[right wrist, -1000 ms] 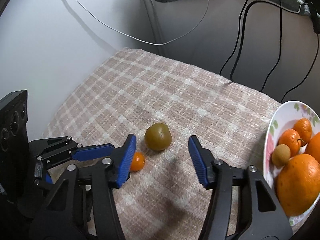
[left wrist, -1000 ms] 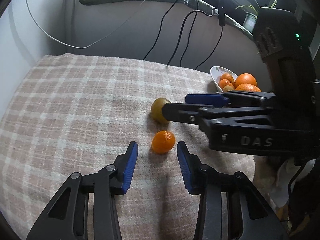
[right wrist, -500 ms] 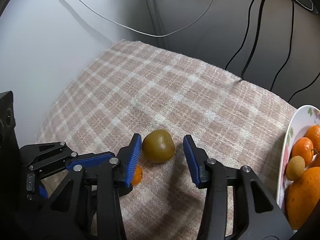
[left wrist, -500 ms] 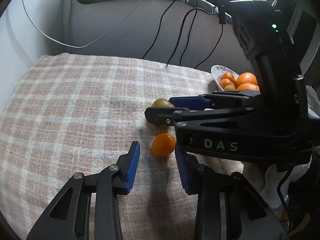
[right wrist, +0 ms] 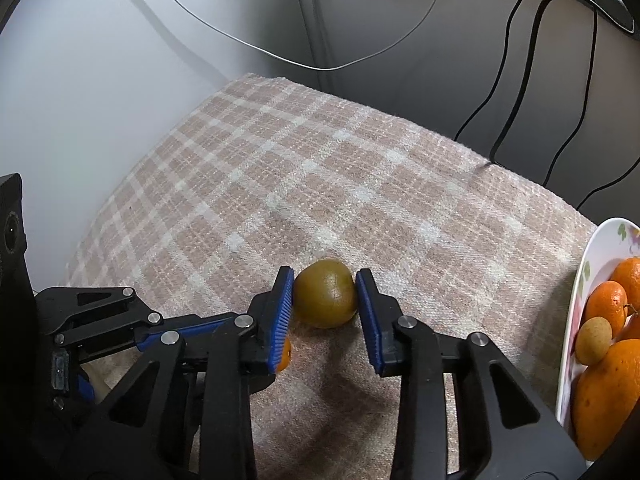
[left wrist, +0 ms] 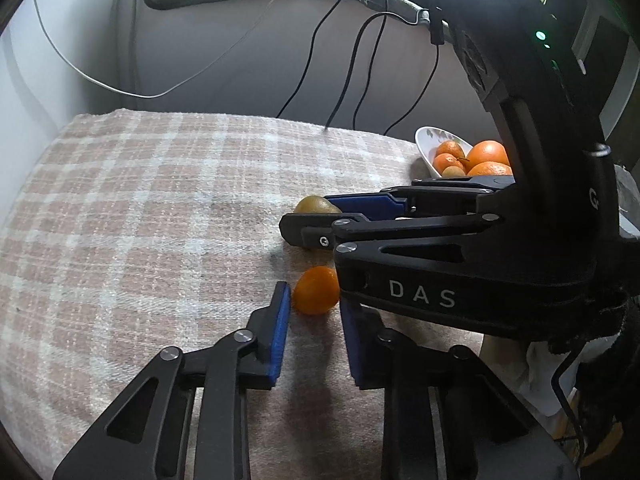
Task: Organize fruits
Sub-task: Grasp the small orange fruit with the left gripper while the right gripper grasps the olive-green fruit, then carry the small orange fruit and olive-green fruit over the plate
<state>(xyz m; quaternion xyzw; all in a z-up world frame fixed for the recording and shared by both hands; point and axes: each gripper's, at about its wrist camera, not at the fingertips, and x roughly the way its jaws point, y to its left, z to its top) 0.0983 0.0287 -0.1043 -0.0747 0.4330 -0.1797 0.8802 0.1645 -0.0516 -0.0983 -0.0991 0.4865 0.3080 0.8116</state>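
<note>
A small orange tangerine (left wrist: 315, 290) lies on the plaid cloth between the blue pads of my left gripper (left wrist: 313, 308); the jaws are closed around it, touching its sides. A green-brown kiwi-like fruit (right wrist: 325, 299) sits between the pads of my right gripper (right wrist: 325, 300), which are closed onto both its sides. In the left wrist view the right gripper (left wrist: 320, 220) crosses from the right, covering most of the green fruit (left wrist: 312, 204). A white plate (right wrist: 580, 280) of oranges is at the right.
The plate (left wrist: 426, 144) holds several oranges and a small tan fruit (right wrist: 594, 340). Black and white cables (right wrist: 508, 92) hang behind the cloth's far edge. A wall runs along the left side of the cloth-covered surface (right wrist: 320, 180).
Both grippers moved forward and narrowed their jaws. The left now encloses the tangerine and the right has closed onto the green fruit.
</note>
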